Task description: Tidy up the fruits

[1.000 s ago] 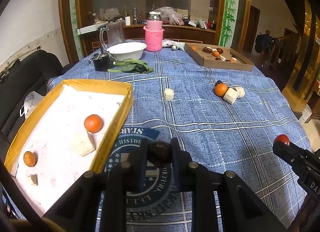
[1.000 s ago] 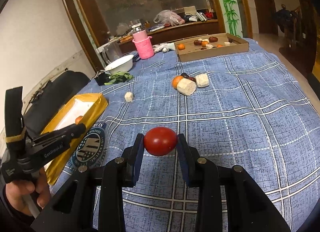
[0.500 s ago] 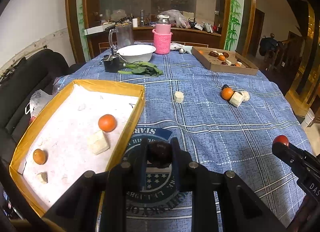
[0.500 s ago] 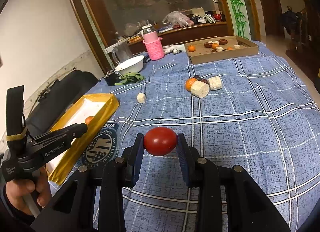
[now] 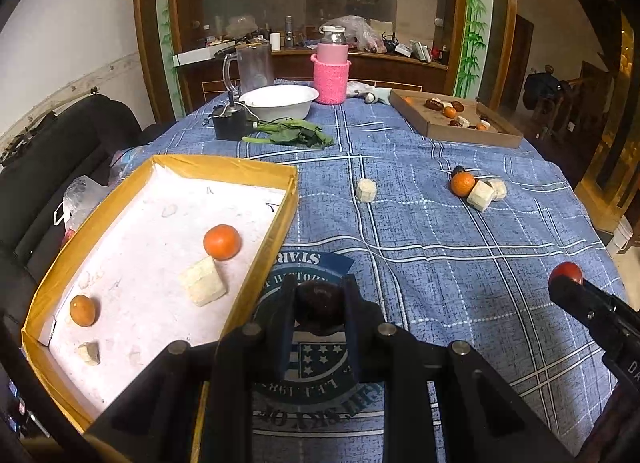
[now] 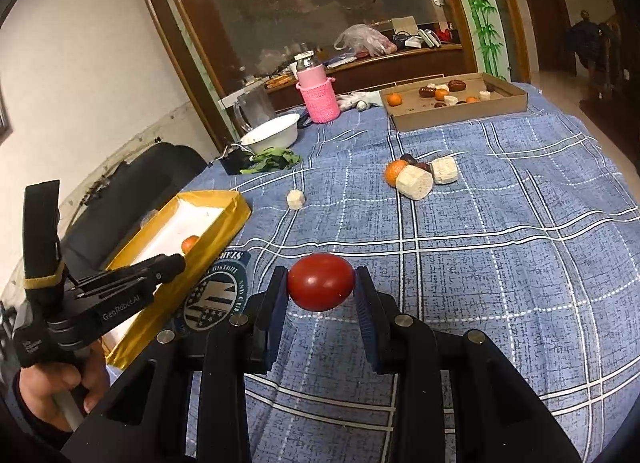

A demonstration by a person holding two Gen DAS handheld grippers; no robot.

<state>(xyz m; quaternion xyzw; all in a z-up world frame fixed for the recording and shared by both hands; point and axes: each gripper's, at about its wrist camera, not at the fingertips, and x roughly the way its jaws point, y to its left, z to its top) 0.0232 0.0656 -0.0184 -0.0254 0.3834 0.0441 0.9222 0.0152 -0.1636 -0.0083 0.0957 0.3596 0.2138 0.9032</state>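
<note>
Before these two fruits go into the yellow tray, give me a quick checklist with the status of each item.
1. Left claw grip on the dark fruit: ok, pinched between both pads.
2. Right claw grip on the red tomato: ok, held off the cloth.
3. Free space in the yellow tray: ok, plenty of bare white floor around the orange and the pale chunk.
4. Tray rim beside the left claw: ok, nothing on it.
5. Claws apart from each other: ok, wide gap.
6. Whether the dark fruit is bruised by the squeeze: cannot tell.
</note>
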